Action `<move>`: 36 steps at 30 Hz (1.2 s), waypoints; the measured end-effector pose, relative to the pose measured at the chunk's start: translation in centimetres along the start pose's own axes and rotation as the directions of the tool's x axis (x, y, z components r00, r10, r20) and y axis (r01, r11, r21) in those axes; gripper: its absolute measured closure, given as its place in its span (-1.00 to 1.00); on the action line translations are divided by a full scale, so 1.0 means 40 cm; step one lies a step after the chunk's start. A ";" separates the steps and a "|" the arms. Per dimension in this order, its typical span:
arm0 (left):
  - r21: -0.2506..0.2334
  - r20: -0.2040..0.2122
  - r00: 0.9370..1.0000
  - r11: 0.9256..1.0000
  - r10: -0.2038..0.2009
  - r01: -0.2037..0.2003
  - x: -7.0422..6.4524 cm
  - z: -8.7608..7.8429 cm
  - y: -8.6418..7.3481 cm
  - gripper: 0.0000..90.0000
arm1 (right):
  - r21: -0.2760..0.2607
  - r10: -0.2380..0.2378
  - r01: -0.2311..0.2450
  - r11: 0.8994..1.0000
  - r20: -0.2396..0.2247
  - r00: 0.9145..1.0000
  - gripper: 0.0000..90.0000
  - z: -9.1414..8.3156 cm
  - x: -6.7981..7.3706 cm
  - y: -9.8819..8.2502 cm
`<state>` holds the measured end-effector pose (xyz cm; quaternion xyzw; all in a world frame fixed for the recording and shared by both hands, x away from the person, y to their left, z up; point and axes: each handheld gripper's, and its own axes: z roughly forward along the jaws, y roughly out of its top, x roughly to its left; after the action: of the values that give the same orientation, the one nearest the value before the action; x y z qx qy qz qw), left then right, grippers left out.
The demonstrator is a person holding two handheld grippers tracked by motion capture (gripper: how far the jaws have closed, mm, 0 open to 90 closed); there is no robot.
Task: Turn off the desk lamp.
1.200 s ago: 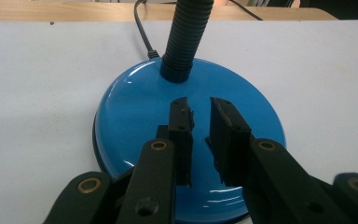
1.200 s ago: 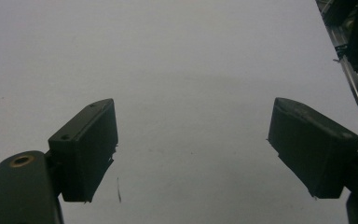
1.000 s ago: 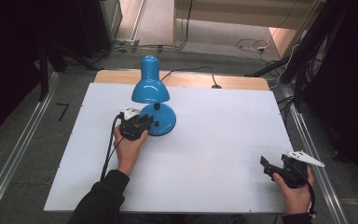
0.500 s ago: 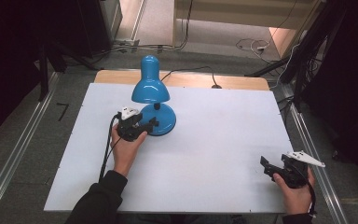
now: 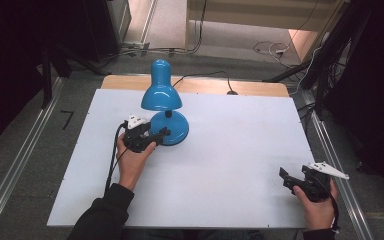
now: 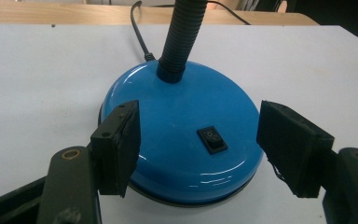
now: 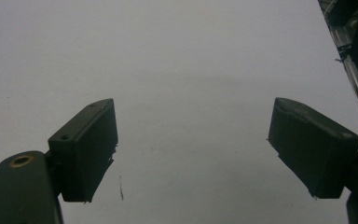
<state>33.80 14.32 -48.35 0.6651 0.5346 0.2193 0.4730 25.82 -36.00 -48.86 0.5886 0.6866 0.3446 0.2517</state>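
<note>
The left gripper [image 6: 198,144] has just been opening, jaws spread with nothing pinched. The small black rocker switch [image 6: 212,140] on the glossy blue lamp base [image 5: 170,127] sits mid-frame right ahead; the right gripper [image 5: 300,181], released, idles lower right.

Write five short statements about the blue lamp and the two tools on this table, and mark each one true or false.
1. The left tool has its jaws open on either side of the lamp base, having just been opening. True.
2. The rocker switch sits on the lamp shade. False: it is on the base, between the left tool's jaws.
3. The right tool grips the lamp cord. False: its jaws are open with bare white table between them.
4. The lamp's neck is black and ribbed. True.
5. The right tool rests near the table's far left corner. False: it is at the near right corner in the high view.
</note>
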 end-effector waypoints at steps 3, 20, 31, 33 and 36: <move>0.001 0.013 1.000 1.000 -0.004 0.004 -0.005 -0.005 0.000 -0.32 | 0.000 -0.002 0.002 1.000 -0.002 1.000 -0.68 0.000 0.000 0.000; -0.030 0.018 1.000 0.999 -0.014 0.014 0.003 -0.041 -0.010 -0.43 | 0.000 -0.006 0.006 1.000 -0.002 1.000 -0.68 0.000 0.002 0.000; -0.025 0.016 1.000 0.999 -0.021 0.021 0.013 -0.060 -0.018 -0.46 | 0.001 -0.004 0.004 1.000 -0.001 1.000 -0.68 0.000 0.000 0.000; -0.023 0.012 1.000 1.000 -0.019 0.019 0.016 -0.065 -0.021 -0.46 | 0.000 -0.006 0.006 1.000 -0.002 1.000 -0.68 -0.001 0.000 0.000; -0.020 0.007 1.000 1.000 -0.018 0.018 0.022 -0.071 -0.025 -0.46 | 0.000 -0.005 0.005 1.000 -0.002 1.000 -0.68 -0.001 0.001 0.000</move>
<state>31.33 16.25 -48.08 0.6563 0.5368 0.2183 0.4832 25.79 -35.98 -48.84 0.5865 0.6885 0.3444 0.2518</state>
